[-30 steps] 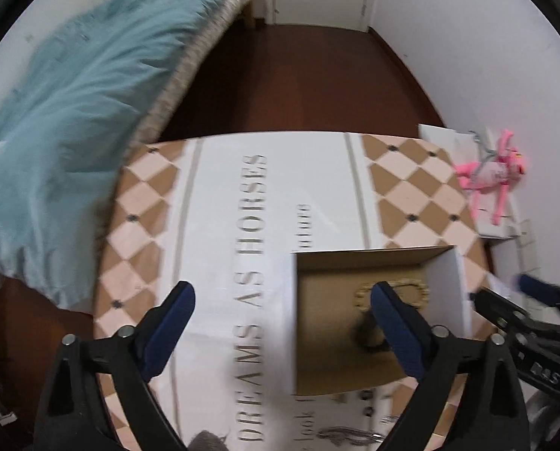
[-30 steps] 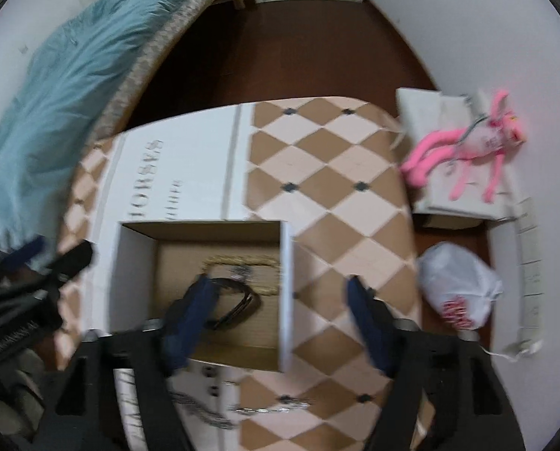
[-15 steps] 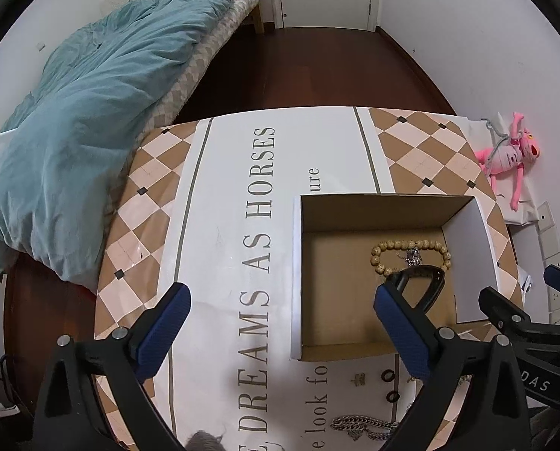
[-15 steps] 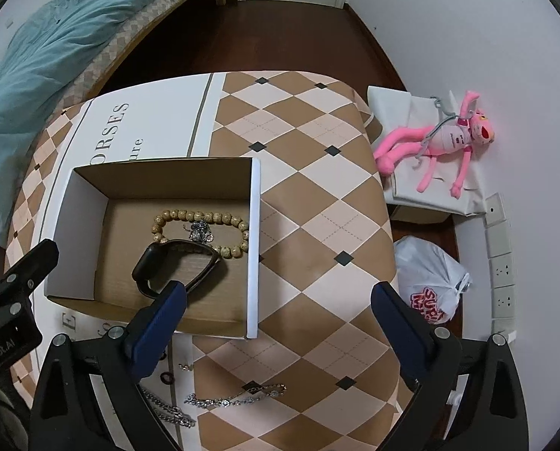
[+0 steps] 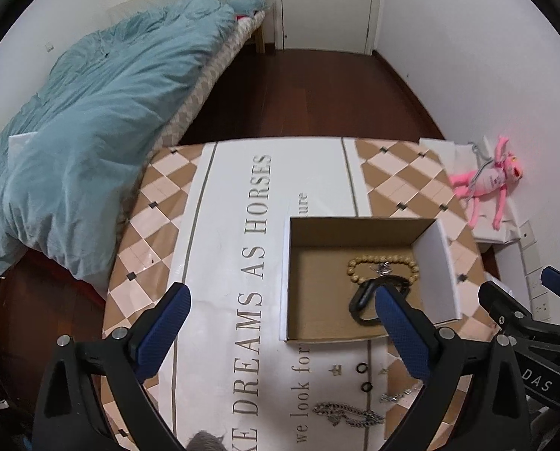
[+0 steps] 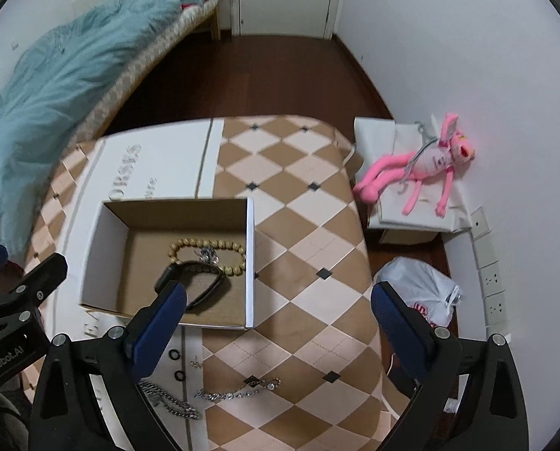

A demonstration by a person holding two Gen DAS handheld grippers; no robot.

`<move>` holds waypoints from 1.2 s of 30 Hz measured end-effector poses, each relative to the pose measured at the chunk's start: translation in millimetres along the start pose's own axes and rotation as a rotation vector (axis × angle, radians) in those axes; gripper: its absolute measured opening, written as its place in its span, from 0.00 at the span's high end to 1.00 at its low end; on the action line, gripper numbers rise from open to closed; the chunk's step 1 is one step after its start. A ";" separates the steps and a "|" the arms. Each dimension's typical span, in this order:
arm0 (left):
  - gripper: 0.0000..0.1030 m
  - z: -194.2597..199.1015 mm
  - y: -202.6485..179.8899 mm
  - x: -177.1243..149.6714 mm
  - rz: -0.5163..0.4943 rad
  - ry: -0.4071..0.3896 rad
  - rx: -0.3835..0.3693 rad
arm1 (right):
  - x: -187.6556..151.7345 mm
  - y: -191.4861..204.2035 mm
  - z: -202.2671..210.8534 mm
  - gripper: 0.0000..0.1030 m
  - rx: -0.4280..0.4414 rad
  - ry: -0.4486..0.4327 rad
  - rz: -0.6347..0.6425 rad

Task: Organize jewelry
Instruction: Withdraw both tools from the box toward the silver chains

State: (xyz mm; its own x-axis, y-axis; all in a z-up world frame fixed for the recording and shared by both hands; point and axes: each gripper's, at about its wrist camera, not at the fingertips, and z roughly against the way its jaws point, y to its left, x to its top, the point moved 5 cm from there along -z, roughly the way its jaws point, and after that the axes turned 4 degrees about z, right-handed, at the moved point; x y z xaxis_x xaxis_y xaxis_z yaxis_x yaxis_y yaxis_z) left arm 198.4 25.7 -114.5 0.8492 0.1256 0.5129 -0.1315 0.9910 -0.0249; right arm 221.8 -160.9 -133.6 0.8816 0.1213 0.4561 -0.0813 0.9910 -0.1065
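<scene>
Sitting in one box (image 6: 249,263): one bead bracelet (image 6: 208,255), one black band (image 6: 193,282); two rings (image 6: 177,364), roughly two chains (image 6: 238,391) outside, below spread, empty left gripper (image 5: 280,319) and right gripper (image 6: 276,315).

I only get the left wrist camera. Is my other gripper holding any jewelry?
Observer: No. The right gripper has its jaws wide open, with nothing between them.
Operator: What's the shiny bit peeking out below the cardboard box?
Observer: A sparkly chain bracelet. It lies stretched out on the checked tablecloth, outside the box.
Operator: Is anything on the floor past the table?
Observer: Yes, a white plastic bag with red print sits there, nearer to you than the pink plush toy.
</scene>
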 end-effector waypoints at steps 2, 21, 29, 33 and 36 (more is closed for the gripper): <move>0.03 15.9 -0.3 1.4 0.003 -0.023 -0.010 | 1.5 -2.9 16.4 0.03 -0.005 -0.031 -0.005; 0.03 75.6 4.9 -29.6 0.018 -0.075 -0.038 | -40.6 -16.2 86.2 0.03 0.056 -0.095 -0.073; 0.03 10.9 19.4 -83.6 0.008 0.048 0.051 | -105.7 -14.3 1.8 0.04 0.134 0.082 -0.136; 0.03 -17.5 27.8 -108.1 0.002 0.095 0.100 | -134.7 -17.6 -47.6 0.20 0.153 0.180 -0.220; 0.03 -33.3 35.7 -119.4 0.014 0.128 0.106 | -148.3 -17.8 -74.8 0.23 0.160 0.232 -0.277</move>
State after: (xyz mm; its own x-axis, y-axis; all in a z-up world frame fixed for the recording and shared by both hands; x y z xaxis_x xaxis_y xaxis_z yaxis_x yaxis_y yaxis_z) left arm 109.4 47.6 -205.2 0.9043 0.1515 0.3991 -0.1917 0.9794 0.0627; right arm 127.2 -200.8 -265.4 0.9605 -0.1494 0.2347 0.1187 0.9830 0.1399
